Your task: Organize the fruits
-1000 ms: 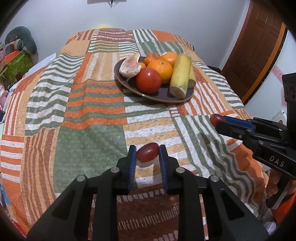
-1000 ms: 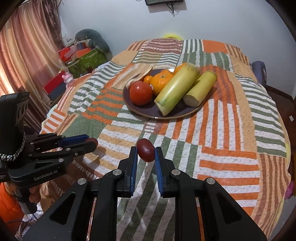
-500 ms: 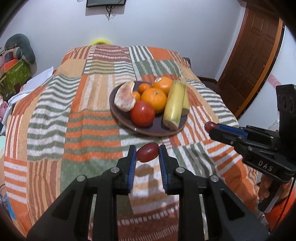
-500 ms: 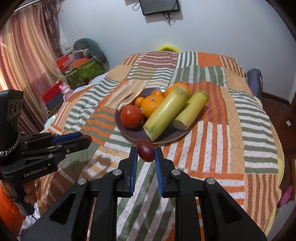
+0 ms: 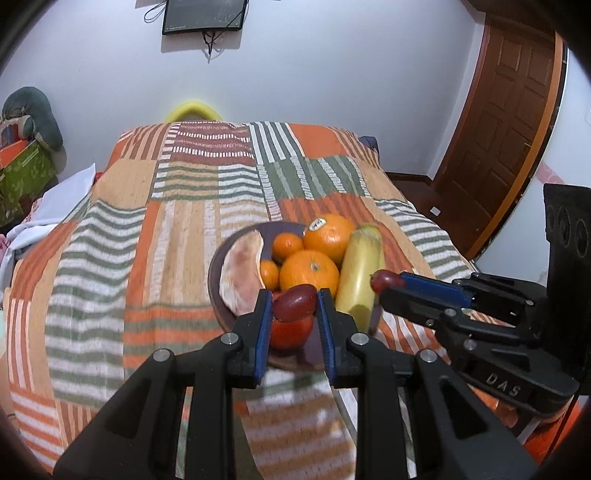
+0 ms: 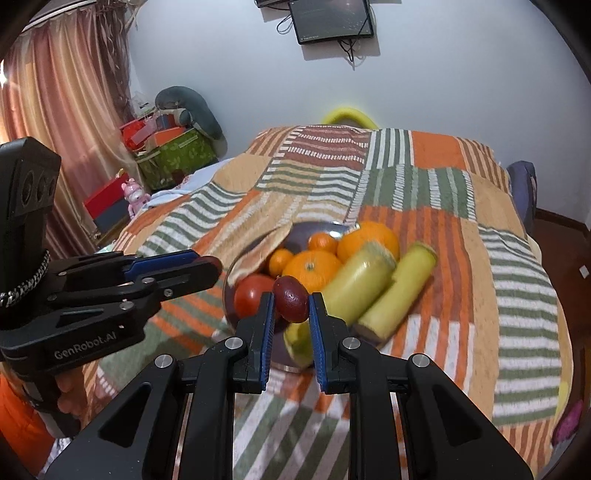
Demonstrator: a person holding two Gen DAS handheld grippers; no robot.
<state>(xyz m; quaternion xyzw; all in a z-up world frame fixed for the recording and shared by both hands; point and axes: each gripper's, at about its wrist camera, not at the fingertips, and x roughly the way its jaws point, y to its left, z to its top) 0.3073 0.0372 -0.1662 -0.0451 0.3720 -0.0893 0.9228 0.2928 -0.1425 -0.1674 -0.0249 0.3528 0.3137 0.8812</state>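
Two small dark red fruits are up in the air over the bed, one in each tool. The left tool [image 5: 295,308] is clamped on a dark red oval fruit [image 5: 294,302], held crosswise between its blue pads just above the near edge of the plate [image 5: 218,266]. The right tool [image 6: 291,306] pinches a second dark red fruit [image 6: 291,299] the same way, and it hangs over the plate's near rim on the side with the yellow-green pieces. In the left wrist view the right tool comes in from the right, its fruit just beside the yellow-green stalk piece [image 5: 360,273]. On the dark plate lie a red tomato [image 6: 253,295], two large oranges [image 5: 309,273] and two small ones, a pale pink wedge [image 5: 242,273] and the stalk pieces. The plate sits near the middle of the patchwork bedspread [image 5: 110,258]. A screen [image 5: 205,14] hangs on the wall behind, and a wooden door [image 5: 506,122] stands to the right.
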